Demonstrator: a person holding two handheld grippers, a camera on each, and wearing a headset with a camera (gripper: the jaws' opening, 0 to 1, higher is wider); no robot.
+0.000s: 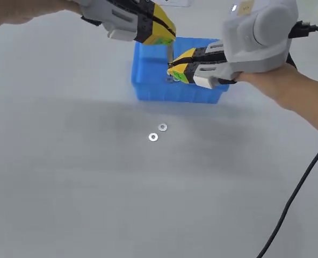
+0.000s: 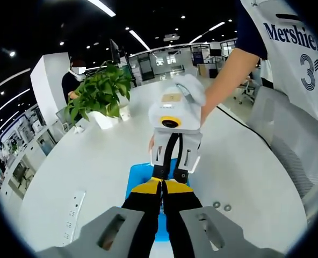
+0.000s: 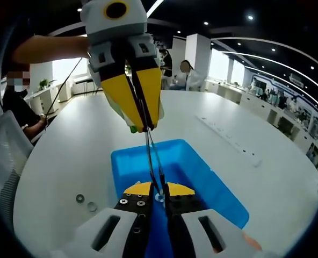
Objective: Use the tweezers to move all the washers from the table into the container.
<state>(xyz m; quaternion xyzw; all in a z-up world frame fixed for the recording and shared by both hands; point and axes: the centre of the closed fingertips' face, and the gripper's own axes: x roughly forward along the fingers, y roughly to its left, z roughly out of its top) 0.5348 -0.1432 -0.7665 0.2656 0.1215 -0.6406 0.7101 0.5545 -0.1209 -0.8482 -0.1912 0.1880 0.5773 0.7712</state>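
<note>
- The left claw (image 1: 168, 35) is clamped on the upper end of the tweezers (image 3: 151, 161). The right claw (image 3: 154, 207) seems pressed together on their tips.
- A washer (image 3: 160, 198) sits at these tips, over the blue container (image 1: 148, 88).
- Two loose washers (image 1: 163, 127) lie on the tabletop (image 1: 67, 177), at 6 o'clock from the container.
- I judge this one nearly delivered and two left to do.

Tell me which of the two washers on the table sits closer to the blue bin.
The right-hand washer in the head view: it lies nearer the blue bin. The left-hand washer sits beside it, closer to the camera.
</note>
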